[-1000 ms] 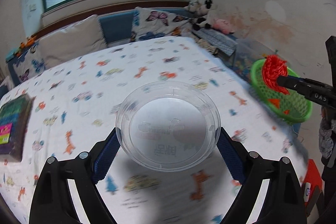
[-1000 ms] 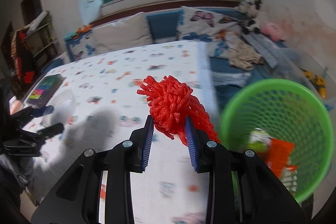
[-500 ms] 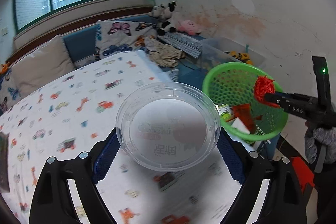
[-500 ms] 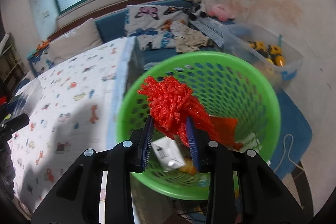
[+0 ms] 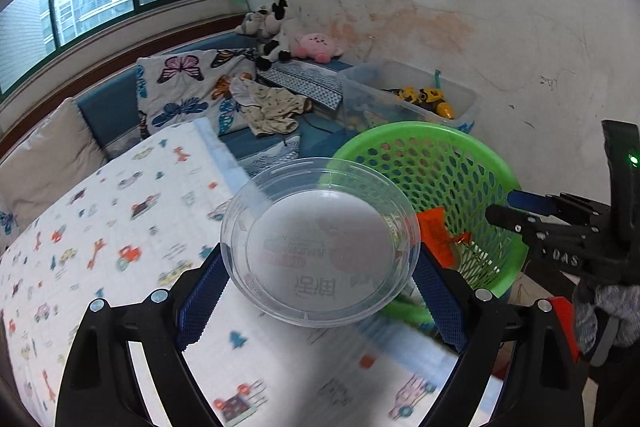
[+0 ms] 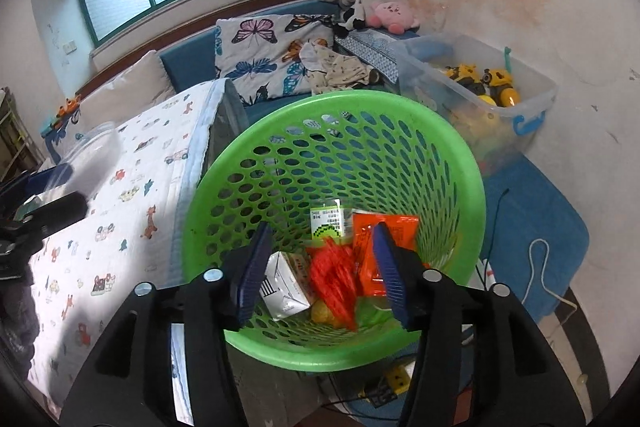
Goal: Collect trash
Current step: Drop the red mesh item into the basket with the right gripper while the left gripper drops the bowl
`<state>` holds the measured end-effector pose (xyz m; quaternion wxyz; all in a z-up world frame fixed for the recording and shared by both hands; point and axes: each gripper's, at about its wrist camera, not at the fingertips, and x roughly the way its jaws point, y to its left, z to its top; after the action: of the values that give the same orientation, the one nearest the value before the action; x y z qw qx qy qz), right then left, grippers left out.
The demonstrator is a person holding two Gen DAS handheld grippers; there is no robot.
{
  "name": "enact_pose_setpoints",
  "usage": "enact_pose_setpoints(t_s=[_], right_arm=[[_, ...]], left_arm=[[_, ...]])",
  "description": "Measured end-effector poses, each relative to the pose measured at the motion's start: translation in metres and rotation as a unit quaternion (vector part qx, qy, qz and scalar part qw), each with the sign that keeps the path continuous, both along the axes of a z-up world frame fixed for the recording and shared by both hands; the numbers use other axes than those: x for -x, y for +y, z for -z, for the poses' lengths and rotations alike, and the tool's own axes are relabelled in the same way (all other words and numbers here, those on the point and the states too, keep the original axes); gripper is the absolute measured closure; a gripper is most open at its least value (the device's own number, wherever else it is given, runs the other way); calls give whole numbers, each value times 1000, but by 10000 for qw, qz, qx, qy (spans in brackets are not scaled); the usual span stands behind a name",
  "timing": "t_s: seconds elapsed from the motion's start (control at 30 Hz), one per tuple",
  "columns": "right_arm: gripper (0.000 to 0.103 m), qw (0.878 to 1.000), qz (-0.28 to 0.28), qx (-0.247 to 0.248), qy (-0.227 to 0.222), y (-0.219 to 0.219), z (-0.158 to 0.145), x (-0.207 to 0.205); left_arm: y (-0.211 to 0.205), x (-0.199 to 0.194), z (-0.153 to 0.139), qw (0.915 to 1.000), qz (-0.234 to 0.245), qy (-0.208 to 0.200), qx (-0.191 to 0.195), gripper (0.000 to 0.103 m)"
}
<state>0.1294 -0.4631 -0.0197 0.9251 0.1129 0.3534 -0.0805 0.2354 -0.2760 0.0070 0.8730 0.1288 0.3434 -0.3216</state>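
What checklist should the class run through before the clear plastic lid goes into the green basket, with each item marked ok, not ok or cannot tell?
1. Left gripper grips the clear lid at both edges: ok.
2. Right gripper has let go; its jaws have just been opening, nothing pressed between them: ok.
3. Red mesh net is inside the green basket: ok.
4. Lid is fully over the basket's mouth: not ok, it overlaps only the near rim.
5. Basket has room left: ok.
6. Right gripper is clear of the lid's path: cannot tell.
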Motion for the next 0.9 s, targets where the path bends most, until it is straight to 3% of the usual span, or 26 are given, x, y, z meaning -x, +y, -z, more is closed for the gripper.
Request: enact_pose_setpoints(t_s=[0.3,0.63,0.9], right_arm=[[37,9999,-13,-68,-149,-1,-6,11],[33,9998,2,-135,-150,-1,-1,21],[33,9997,-1,-200,-154,4,2,26]], left_arm=[[-42,-16,12,9997,123,220,-78,16],[-74,-26,33,9985,235,449,-186,15],[-75,-26,36,9981,253,552,-84,12]])
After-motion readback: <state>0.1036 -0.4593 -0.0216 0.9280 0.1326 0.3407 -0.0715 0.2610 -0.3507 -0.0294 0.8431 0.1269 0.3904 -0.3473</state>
